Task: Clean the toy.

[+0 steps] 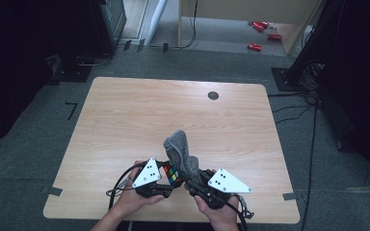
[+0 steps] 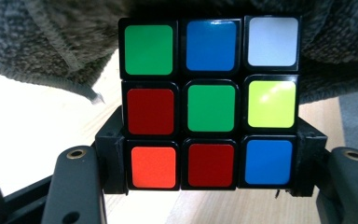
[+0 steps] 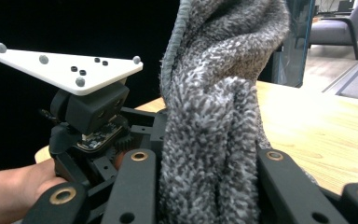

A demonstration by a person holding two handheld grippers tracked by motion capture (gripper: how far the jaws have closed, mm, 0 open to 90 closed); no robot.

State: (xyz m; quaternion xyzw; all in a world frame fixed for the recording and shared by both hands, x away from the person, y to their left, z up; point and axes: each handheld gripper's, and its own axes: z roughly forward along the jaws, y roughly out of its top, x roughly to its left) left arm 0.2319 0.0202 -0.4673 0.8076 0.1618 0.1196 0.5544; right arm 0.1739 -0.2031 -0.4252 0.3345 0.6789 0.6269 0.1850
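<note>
Closest to the person, at the near edge of the light wooden table, both hands sit side by side, each holding a gripper. The left gripper has its black jaws clamped on a scrambled plastic puzzle cube with black edges and coloured stickers. In the left gripper view the cube sits square between the jaws, with green, blue and white along the top row, red, green and yellow in the middle, and orange, red and blue at the bottom.

The right gripper is just beside it, pinching a fuzzy grey towel cloth. In the right gripper view the cloth is bunched up between the two jaws and rises in a twisted column above them. In the high view it stands tall over both grippers and leans against the cube, draping behind it.

Farther out the tabletop is bare wood with a small dark round grommet near the far edge. Beyond that, on the floor, lie a few small red objects.
</note>
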